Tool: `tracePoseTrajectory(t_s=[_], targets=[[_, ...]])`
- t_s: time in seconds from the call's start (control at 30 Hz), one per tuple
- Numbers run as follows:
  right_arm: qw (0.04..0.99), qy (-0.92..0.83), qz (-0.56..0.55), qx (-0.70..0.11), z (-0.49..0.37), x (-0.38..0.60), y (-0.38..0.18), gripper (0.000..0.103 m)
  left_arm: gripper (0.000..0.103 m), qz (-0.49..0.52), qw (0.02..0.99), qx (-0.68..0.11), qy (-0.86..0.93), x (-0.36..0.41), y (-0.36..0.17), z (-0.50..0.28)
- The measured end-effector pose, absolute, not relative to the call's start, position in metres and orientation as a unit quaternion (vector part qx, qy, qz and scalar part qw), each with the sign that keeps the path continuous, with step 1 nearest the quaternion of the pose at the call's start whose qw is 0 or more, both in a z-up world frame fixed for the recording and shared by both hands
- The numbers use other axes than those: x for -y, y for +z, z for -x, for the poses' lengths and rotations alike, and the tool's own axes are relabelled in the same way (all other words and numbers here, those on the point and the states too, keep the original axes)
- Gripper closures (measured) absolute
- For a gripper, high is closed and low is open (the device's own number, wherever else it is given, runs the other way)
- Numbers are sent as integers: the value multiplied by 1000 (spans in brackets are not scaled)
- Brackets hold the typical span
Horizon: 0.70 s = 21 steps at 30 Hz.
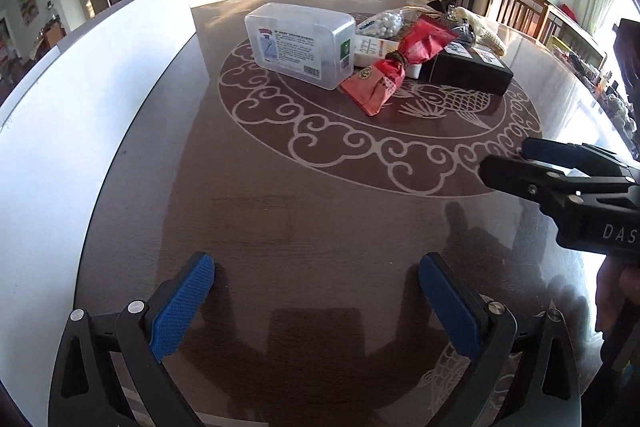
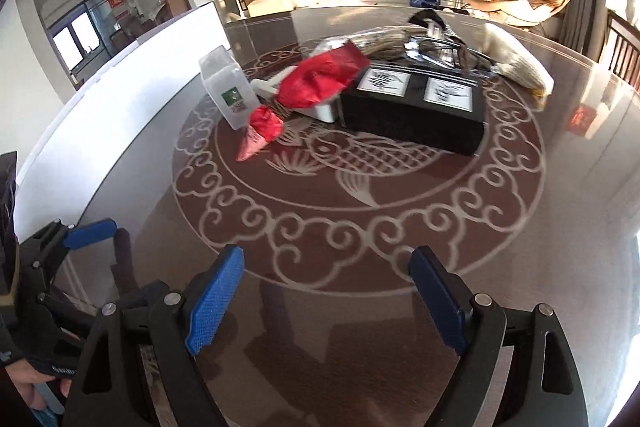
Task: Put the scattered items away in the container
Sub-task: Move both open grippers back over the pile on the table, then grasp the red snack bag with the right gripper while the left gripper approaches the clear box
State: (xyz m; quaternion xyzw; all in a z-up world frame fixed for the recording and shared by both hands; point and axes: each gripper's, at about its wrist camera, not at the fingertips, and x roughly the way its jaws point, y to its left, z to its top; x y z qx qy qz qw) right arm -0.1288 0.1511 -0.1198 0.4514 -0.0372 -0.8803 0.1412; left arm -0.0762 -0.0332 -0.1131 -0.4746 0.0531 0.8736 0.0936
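A: What is seen from the left wrist?

B: The left gripper (image 1: 316, 301) is seen at the bottom of the frame, its blue fingers (image 1: 182, 307) spread wide apart with nothing held between them; only the dark patterned worktop (image 1: 280, 195) is seen beneath. The right gripper (image 1: 516, 165) is seen entering from the right edge, side on.

A: And where are the scattered items found?

B: They are gathered in the upper middle of the frame. A clear plastic box (image 1: 300, 45) is seen at the left of the pile. A red packet (image 1: 394, 65) tied at its middle is laid just to the right of the box, touching it. A black box (image 1: 470, 67) is placed to the right of the packet, and a bag of small white balls (image 1: 384, 21) is seen behind. A tall white panel (image 1: 80, 99) is stood along the left edge; whether it belongs to the container cannot be told.

A: What is shown from the right wrist?

B: The right gripper (image 2: 326, 301) is seen at the bottom with its fingers (image 2: 216, 303) parted and empty. The black box (image 2: 412, 107) is found in the upper middle, the red packet (image 2: 312, 87) to its left, and a pale elongated object (image 2: 518, 63) at the upper right. The left gripper (image 2: 90, 229) is seen at the lower left edge.
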Motion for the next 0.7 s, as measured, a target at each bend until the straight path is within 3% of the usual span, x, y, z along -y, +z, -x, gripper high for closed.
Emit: tracePoseTrajectory(t_s=[0.23, 0.3, 0.33, 0.37, 0.4, 0.7], targets=[[160, -880, -435, 102, 200, -113, -120, 16, 0, 481, 43, -25, 875, 62, -113, 83], [157, -882, -429, 119, 214, -110, -121, 21, 0, 480, 34, -19, 876, 67, -113, 84], [156, -882, -428, 123, 217, -110, -121, 26, 0, 479, 31, -18, 877, 68, -113, 84], [154, -881, -430, 125, 219, -111, -122, 65, 0, 479, 31, -18, 877, 68, -113, 83], [156, -878, -433, 131, 219, -113, -124, 75, 0, 479, 30, -18, 877, 68, -113, 82], [189, -867, -454, 80, 165, -154, -119, 74, 0, 473, 27, -17, 880, 70, -113, 76]])
